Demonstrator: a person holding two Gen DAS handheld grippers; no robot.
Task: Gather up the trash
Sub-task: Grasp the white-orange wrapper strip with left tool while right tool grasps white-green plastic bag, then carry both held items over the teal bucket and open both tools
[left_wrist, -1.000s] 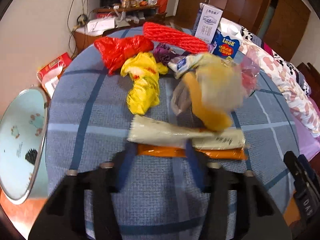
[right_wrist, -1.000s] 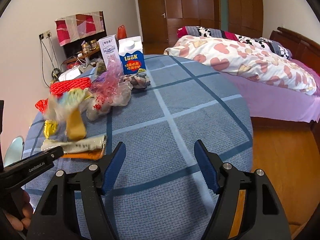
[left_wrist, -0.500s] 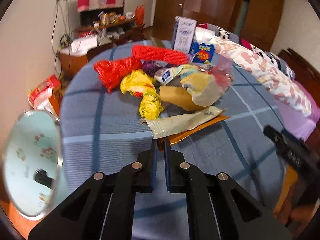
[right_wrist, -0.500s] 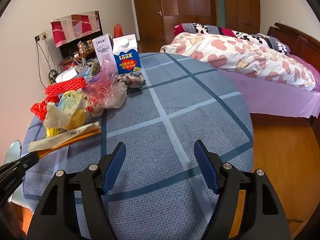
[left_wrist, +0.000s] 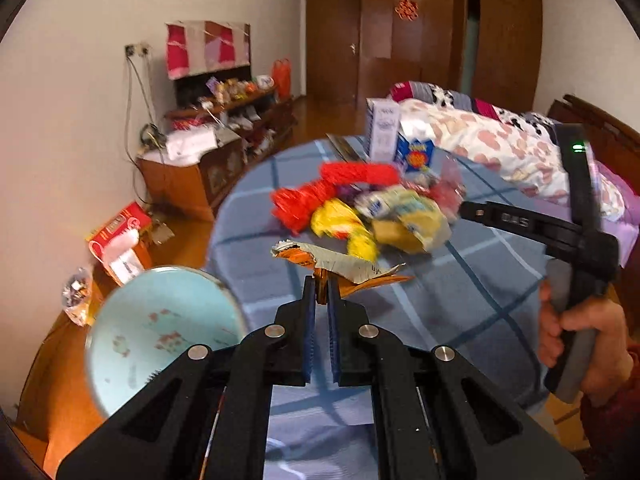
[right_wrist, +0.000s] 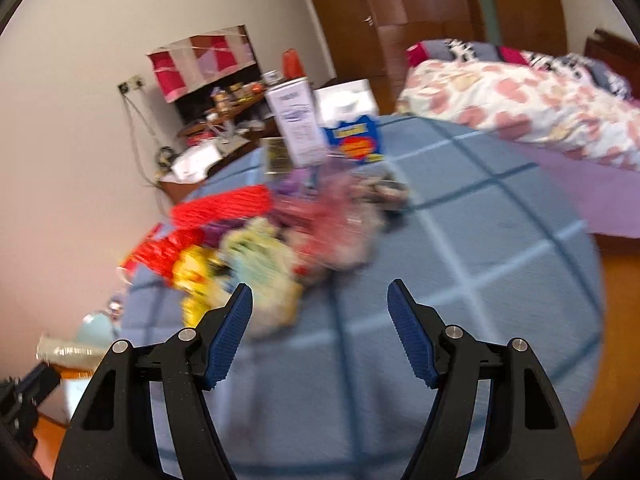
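Left gripper [left_wrist: 321, 290] is clamped on the edge of a flat cream-and-orange wrapper [left_wrist: 340, 264], lifted clear of the tablecloth [left_wrist: 460, 300] near its left edge. Its jaws have just been closing, and the wrapper sits pinched between the pads. A pale blue round bin [left_wrist: 160, 332] sits below that edge, likely the drop target, but nothing can be seen inside it.

Right gripper [right_wrist: 320, 332] has its fingers spread wide and empty, hovering over bare cloth just beside the trash pile [right_wrist: 256, 248].

Progress judgement: early. One piece is picked and not yet dropped. Most of the trash is left in a heap toward the far-left part of the tabletop: red mesh bag [left_wrist: 352, 174], red plastic bag [left_wrist: 300, 204], yellow bag [left_wrist: 344, 228], and a clear bag with yellowish contents [left_wrist: 416, 220]. Two cartons, white [left_wrist: 382, 128] and blue [left_wrist: 416, 152], stand at the far edge; whether they count as trash is unclear.

Hard to read: the right wrist view is heavily motion-blurred, so the pile items smear together. The wrapper's print is illegible. The bin is partly cut off by the left gripper body.
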